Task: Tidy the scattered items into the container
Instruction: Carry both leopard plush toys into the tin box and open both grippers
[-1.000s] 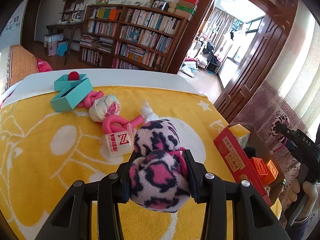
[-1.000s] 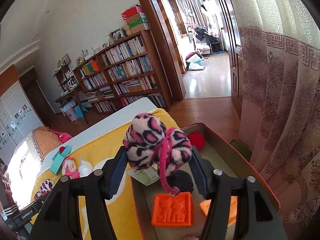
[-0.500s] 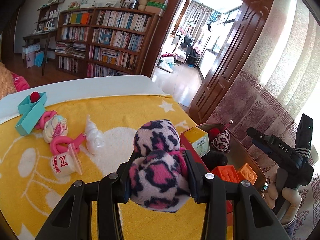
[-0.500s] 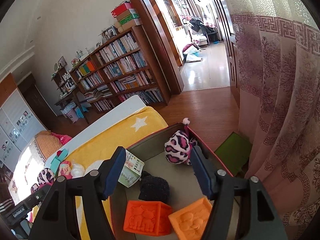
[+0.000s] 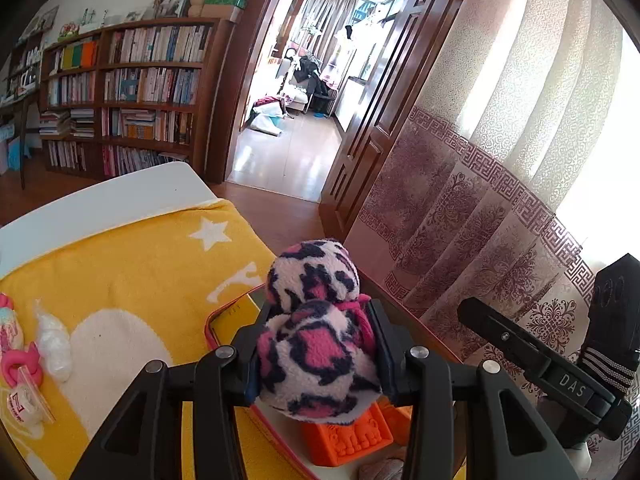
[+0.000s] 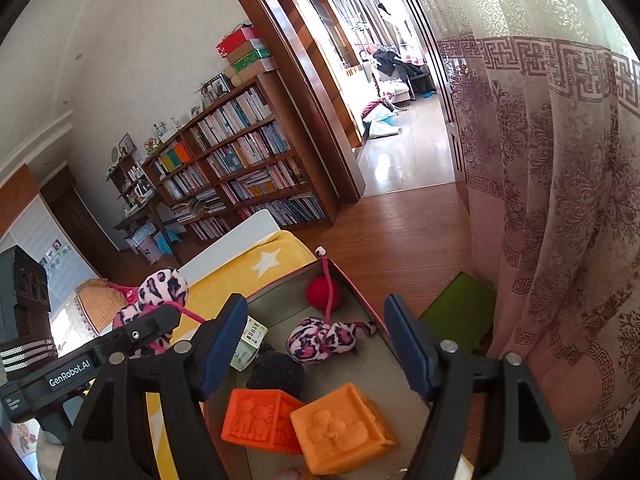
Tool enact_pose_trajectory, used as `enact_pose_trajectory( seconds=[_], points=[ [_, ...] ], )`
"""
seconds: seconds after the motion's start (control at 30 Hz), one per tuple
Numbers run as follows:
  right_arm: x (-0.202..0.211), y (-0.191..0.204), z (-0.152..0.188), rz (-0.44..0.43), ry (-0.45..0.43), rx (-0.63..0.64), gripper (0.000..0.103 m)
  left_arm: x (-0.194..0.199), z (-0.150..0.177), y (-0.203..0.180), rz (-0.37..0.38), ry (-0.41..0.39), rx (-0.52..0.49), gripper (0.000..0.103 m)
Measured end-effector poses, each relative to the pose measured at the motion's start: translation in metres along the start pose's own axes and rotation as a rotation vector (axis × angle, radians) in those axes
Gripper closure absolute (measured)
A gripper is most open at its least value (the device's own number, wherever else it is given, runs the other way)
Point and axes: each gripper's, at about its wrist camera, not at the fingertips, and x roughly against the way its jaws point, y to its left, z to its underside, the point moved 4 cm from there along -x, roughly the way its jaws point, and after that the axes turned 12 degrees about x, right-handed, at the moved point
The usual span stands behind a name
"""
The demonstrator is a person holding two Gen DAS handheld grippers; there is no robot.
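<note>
Now my left gripper [image 5: 320, 354] has its fingers clamped on the pink-and-black leopard plush toy [image 5: 316, 332], above the red-rimmed grey container's [image 6: 360, 294] bed-side edge; my right gripper [image 6: 316, 346], nearer, is opening, empty.

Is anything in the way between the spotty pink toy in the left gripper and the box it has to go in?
Nothing visible blocks it. The leopard plush toy, clamped in the left gripper, hangs over the container, just above an orange block. The right gripper is opening, nothing between its fingers.
</note>
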Motion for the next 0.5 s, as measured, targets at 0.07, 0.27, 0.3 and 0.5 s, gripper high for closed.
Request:
enact_pose_trajectory(
  seconds=[0.07,0.27,0.3,0.5],
  points=[
    [0.000,-0.003,-0.001,0.003,0.002,-0.003,0.028,-0.016,-0.001,-0.007,0.020,0.024,-0.001,0.051],
    [0.000,-0.008,0.003,-0.011,0.007,-0.025,0.028,-0.027,0.002,-0.007,-0.016,0.005,-0.002,0.017],
    [-0.001,-0.008,0.003,-0.011,0.009,-0.026,0.027,-0.026,0.003,-0.005,-0.030,0.001,-0.004,0.017],
    [-0.007,0.004,0.007,-0.027,0.026,-0.010,0.027,-0.008,0.004,0.013,-0.141,-0.054,-0.017,0.017]
  ],
)
